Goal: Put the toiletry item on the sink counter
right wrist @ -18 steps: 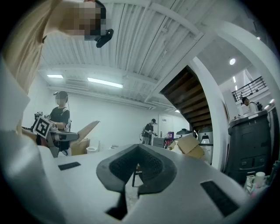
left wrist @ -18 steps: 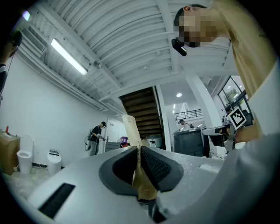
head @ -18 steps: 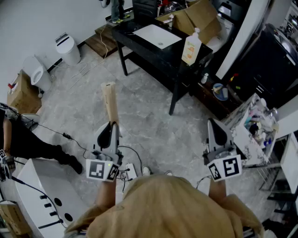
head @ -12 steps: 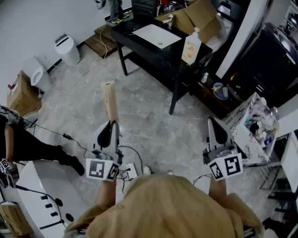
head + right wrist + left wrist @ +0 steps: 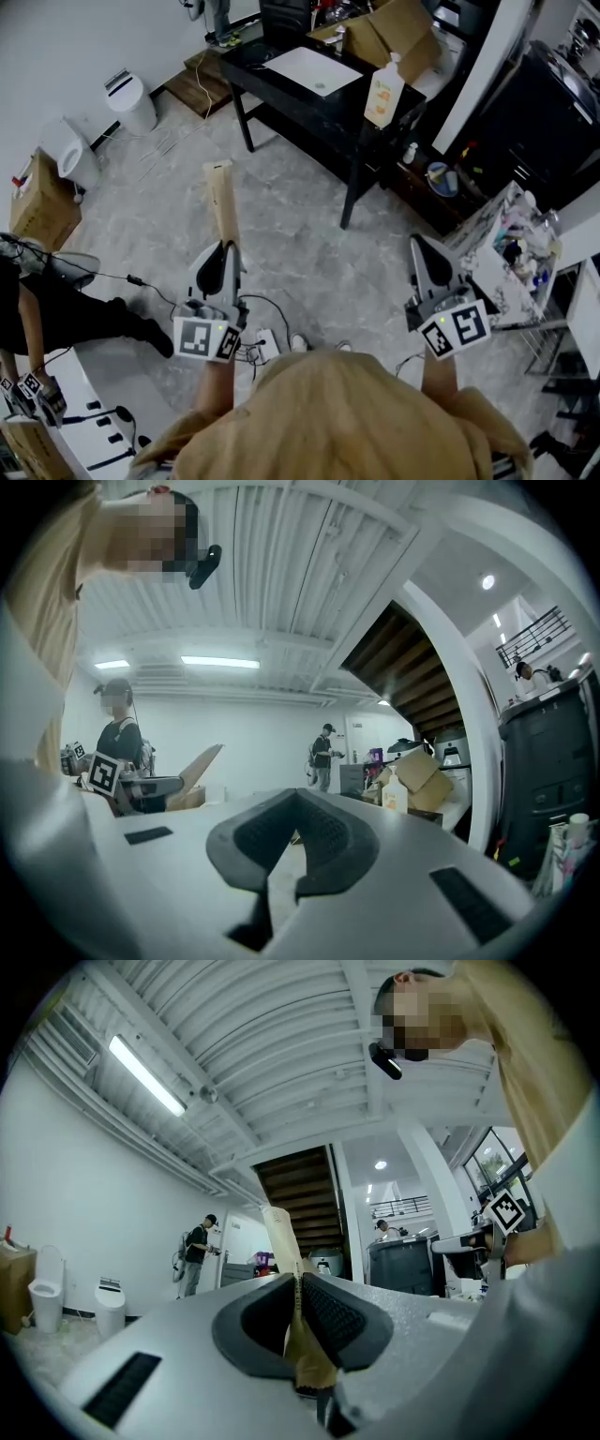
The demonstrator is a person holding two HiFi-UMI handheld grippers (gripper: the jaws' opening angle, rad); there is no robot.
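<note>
tan tube (image 5: 221, 202) pinched in left gripper (image 5: 223, 247), poking far past tips, right gripper (image 5: 419, 246) closed empty, now tipped slightly left versus earlier

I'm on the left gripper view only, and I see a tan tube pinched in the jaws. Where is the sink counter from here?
Observer: In the head view the black sink counter stands ahead across the floor, beyond the far tip of the tan tube.
Operator: Is anything already on it?
Observer: Yes. A pump bottle with an orange label stands at its near right corner, beside the white basin.
Operator: Is the other one carrying anything?
Observer: No. The right hand-held gripper has its jaws meeting at the tips with nothing between them.
</note>
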